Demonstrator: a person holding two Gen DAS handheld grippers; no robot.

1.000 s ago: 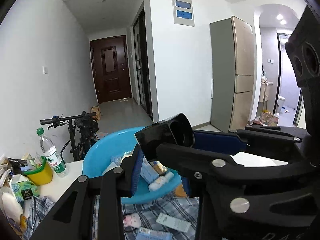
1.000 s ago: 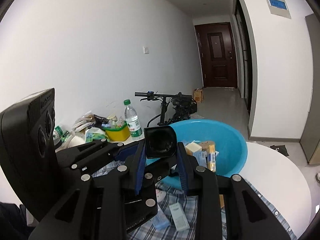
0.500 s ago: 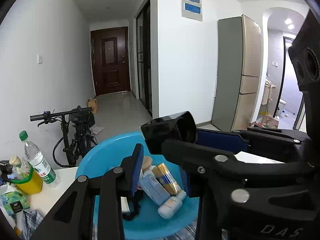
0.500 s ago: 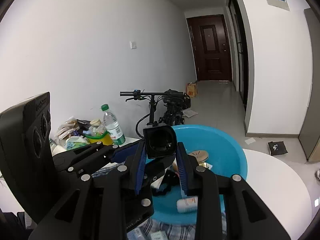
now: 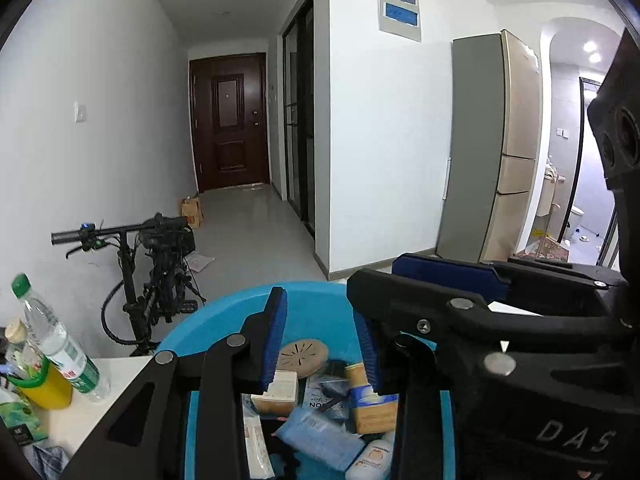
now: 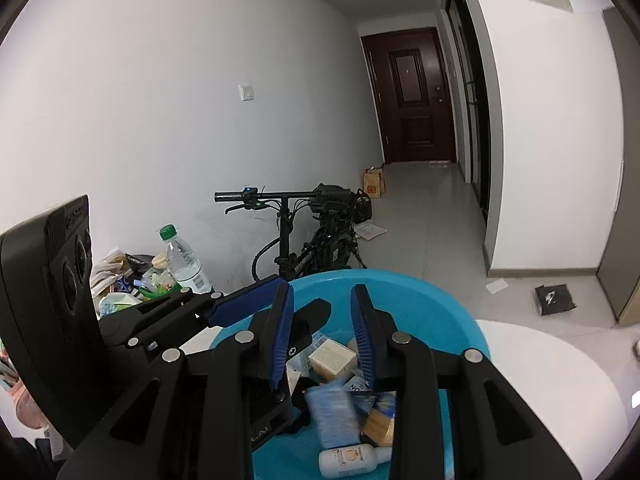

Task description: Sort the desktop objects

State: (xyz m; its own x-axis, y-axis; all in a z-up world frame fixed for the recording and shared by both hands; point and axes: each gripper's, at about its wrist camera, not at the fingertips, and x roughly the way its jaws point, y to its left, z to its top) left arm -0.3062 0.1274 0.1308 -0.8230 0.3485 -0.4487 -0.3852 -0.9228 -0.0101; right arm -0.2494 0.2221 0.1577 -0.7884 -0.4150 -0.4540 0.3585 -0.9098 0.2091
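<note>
A blue basin lies right under both grippers. In it are a cream box, a tan round lid, a blue pack, a tan carton and a white bottle. My left gripper hangs over the basin with its jaws at a narrow gap and nothing between them. My right gripper crosses it from the right, pads apart and empty. Several items in the basin are blurred. I cannot pick out the black box from the earlier frames.
A water bottle and a yellow cup stand among clutter at the table's left end. The white table top runs on to the right of the basin. A bicycle leans on the wall behind.
Both grippers moved forward together until they hang over the basin. The black box that sat between the right gripper's pads is no longer there.
</note>
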